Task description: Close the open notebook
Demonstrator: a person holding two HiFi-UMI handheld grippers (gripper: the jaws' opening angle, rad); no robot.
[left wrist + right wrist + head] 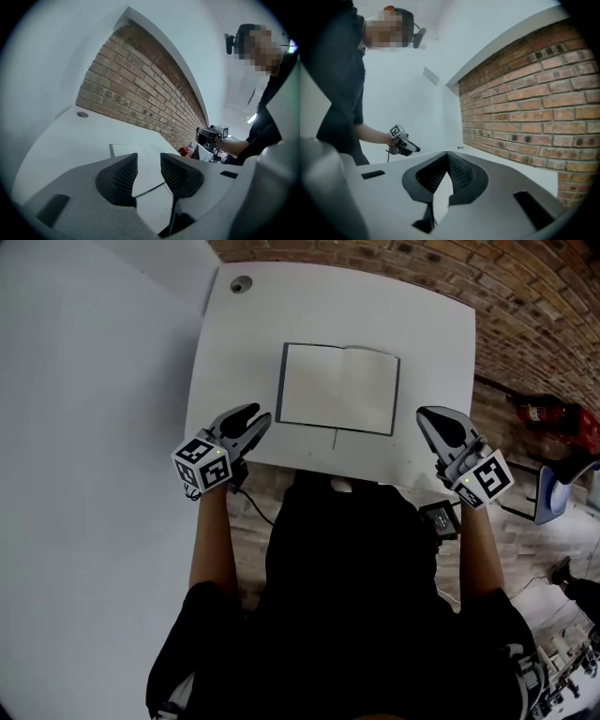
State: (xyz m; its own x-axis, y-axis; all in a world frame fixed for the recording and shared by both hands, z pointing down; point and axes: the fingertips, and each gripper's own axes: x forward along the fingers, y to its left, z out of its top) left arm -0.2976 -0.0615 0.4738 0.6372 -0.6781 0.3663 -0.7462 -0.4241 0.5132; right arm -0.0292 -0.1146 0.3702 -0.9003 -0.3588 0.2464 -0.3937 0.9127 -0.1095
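notebook laid open, flat, mid table, long axis 9-to-3. left gripper spread, empty, just off 8 o'clock corner, judged nearer. right gripper pressed together, empty, near 4 o'clock corner.

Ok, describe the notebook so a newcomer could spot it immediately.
Start at the white table by the brick wall. Near its middle lies the open notebook, blank white pages framed by a dark cover edge. Its only neighbour on the tabletop is a small round hole at the far left corner.
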